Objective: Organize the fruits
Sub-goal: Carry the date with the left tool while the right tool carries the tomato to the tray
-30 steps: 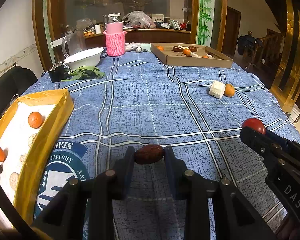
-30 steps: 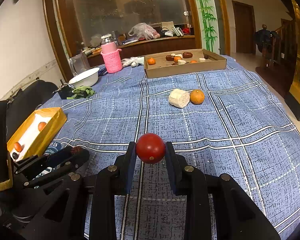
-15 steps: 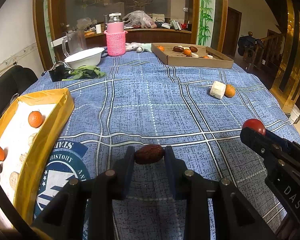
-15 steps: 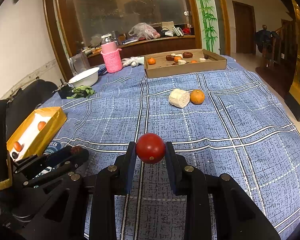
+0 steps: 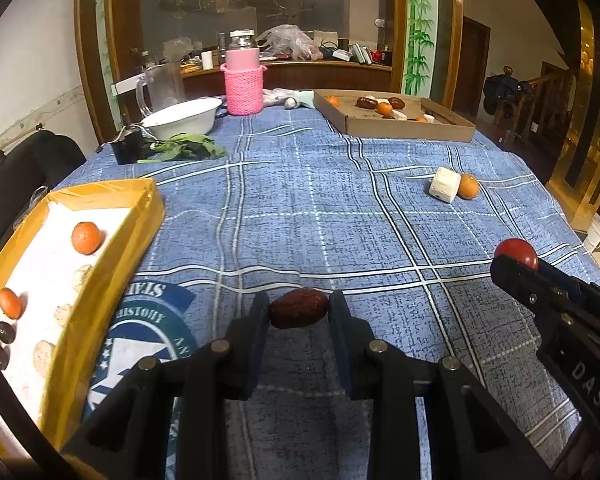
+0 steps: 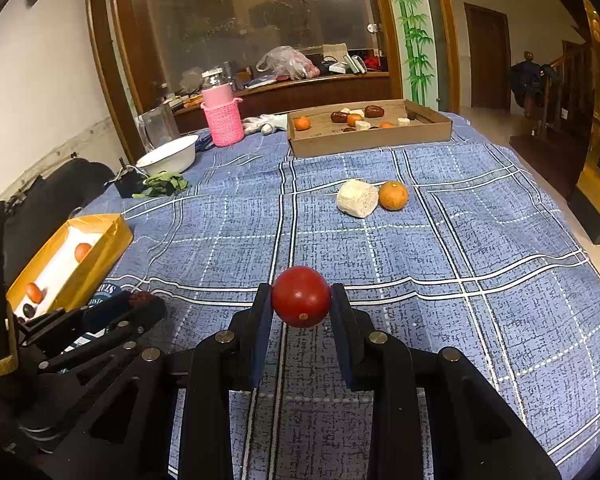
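While the left wrist view looks across a blue plaid tablecloth [image 5: 300, 208], the left gripper [image 5: 299, 313] at the bottom centre pinches a dark brown date [image 5: 299, 313] between its two fingers, lifted off the cloth. At the left edge sits a yellow-rimmed tray [image 5: 112, 256] with a white floor, holding two small oranges, dark fruits and pale pieces. In the right part of the frame the right gripper [image 5: 516, 264] comes in from the lower right, with a red round fruit [image 5: 516, 251] at its tip. Further up, right of centre, a white chunk [image 5: 444, 185] touches an orange [image 5: 469, 186]. A cardboard box [image 5: 404, 130] with more fruit lies at the upper right, and a pink knitted jar [image 5: 243, 80] and a white bowl [image 5: 180, 118] stand at the upper left.

From the right wrist view, the right gripper [image 6: 301, 300] at the bottom centre clamps the red round fruit [image 6: 301, 297] clear of the cloth. At the lower left the left gripper [image 6: 144, 302] shows from the side with the date [image 6: 143, 299] at its tip, just beside the yellow-rimmed tray [image 6: 96, 256]. White chunk [image 6: 357, 198] and orange [image 6: 393, 195] lie touching above centre, the cardboard box [image 6: 372, 140] beyond them.
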